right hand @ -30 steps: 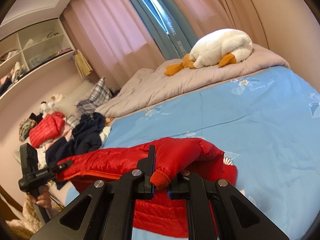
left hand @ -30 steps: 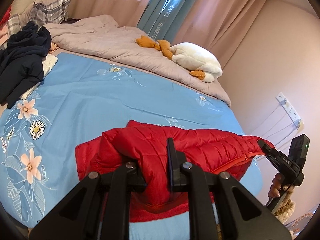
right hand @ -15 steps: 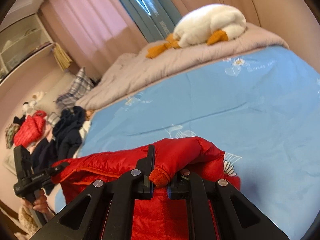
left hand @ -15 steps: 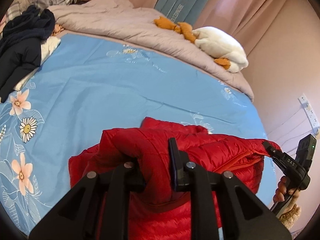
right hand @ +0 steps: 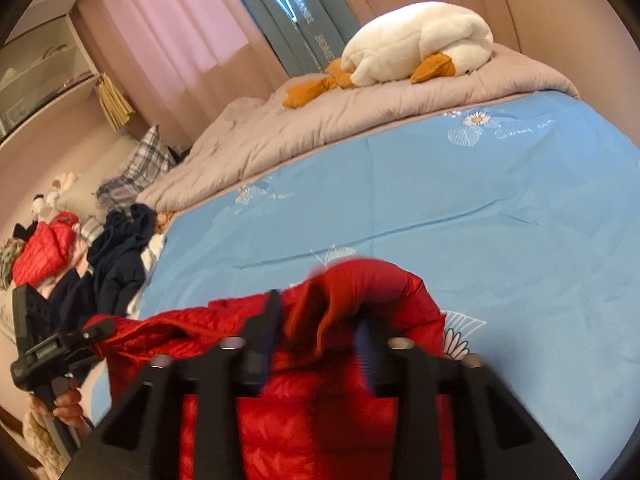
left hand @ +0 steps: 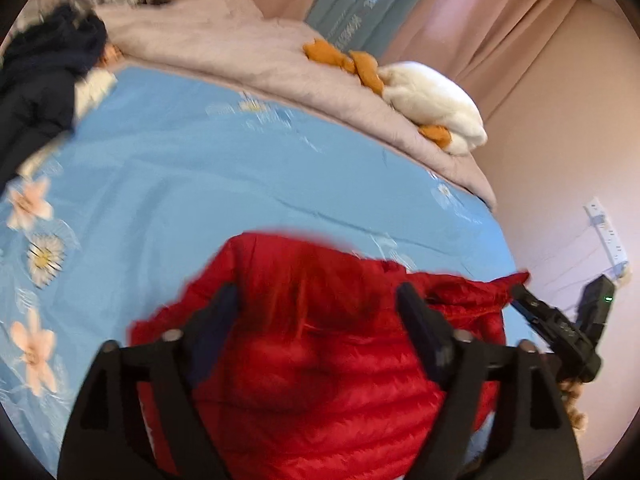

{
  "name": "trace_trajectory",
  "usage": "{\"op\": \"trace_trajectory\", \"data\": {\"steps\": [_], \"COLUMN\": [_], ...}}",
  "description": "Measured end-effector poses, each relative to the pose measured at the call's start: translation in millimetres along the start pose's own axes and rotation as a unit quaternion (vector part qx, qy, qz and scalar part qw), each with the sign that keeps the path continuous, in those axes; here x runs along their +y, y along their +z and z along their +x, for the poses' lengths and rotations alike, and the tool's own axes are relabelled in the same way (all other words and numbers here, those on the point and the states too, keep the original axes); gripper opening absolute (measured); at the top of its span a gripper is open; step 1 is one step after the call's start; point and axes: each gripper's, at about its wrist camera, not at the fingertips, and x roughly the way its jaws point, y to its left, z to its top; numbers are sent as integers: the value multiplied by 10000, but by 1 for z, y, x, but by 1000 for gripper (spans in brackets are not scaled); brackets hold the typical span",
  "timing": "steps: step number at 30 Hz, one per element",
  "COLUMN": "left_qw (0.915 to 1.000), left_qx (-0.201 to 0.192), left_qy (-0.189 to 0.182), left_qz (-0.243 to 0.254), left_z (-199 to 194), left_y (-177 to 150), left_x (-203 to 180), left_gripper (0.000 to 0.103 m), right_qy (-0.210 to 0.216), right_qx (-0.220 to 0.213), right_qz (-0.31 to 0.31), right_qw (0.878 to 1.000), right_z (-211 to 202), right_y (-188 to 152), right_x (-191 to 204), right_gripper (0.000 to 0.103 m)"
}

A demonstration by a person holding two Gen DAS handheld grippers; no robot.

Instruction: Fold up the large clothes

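Note:
A red puffer jacket [left hand: 320,380] lies folded on the near part of the blue flowered sheet [left hand: 200,180]. My left gripper [left hand: 316,292] is above it, jaws opening wide; the fabric lies between and below the fingers and the pads do not press it. In the right wrist view the right gripper [right hand: 320,312] is also opening, and the jacket's [right hand: 300,420] folded sleeve sags loose between its fingers. Each gripper shows in the other's view at a far corner of the jacket: the right gripper [left hand: 520,294], the left gripper [right hand: 98,328], the latter with a hand on its handle.
A grey duvet [left hand: 248,52] with a white goose plush [left hand: 432,100] runs along the far side of the bed. Dark clothes [left hand: 36,80] are heaped at the left, with another red jacket [right hand: 44,252] and a plaid pillow [right hand: 148,160] beyond. A socket strip [left hand: 608,236] hangs on the right wall.
Both grippers came down towards the bed with the jacket and then let go of it: their jaws, earlier pinched on red fabric, now stand apart. The jacket has settled onto the sheet.

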Motion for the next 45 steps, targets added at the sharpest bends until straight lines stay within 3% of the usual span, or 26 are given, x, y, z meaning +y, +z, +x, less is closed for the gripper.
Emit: {"op": "trace_trajectory", "data": {"steps": [3, 5, 9, 18, 21, 22, 23, 24, 26, 32, 34, 38, 45], "left_qw": [9992, 9991, 9994, 9944, 9934, 9930, 9926, 9920, 9921, 9957, 9952, 9915, 9897], "left_qx": [-332, -315, -11, 706, 801, 844, 883, 929, 862, 414, 435, 723, 942], "left_qy": [61, 175, 351, 784, 826, 831, 835, 859, 909, 826, 879, 1077, 1074], "left_qz": [225, 217, 38, -26, -12, 5, 16, 22, 87, -2, 54, 57, -123], "left_z": [-15, -15, 2, 56, 65, 67, 69, 71, 70, 49, 53, 76, 88], "left_y": [6, 10, 18, 4, 0, -1, -2, -3, -4, 10, 15, 10, -1], "left_x": [1, 8, 31, 60, 65, 66, 66, 67, 64, 58, 57, 66, 78], "left_gripper": [85, 85, 85, 82, 59, 39, 24, 22, 11, 9, 9, 10, 12], "right_qy": [-178, -292, -609, -839, -939, -937, -947, -1012, -1062, -976, -1082, -1383, -1412], "right_qx": [-106, -102, 111, 823, 943, 960, 987, 1004, 968, 447, 353, 610, 910], "right_qz": [-46, -61, 52, 145, 81, 65, 45, 11, -57, 94, 11, -60, 75], "right_qw": [9998, 9995, 9981, 9930, 9911, 9909, 9906, 9898, 9896, 9942, 9935, 9885, 9858], "right_z": [-7, -8, 0, 39, 48, 50, 51, 52, 50, 30, 29, 52, 71], "right_y": [4, 5, 5, -10, -14, -15, -16, -16, -18, -7, -3, -8, -17], "right_x": [-1, -4, -16, -34, -35, -35, -35, -35, -34, -33, -33, -37, -48], "right_gripper": [53, 54, 56, 56, 56, 52, 42, 37, 13, 4, 4, 4, 4]}}
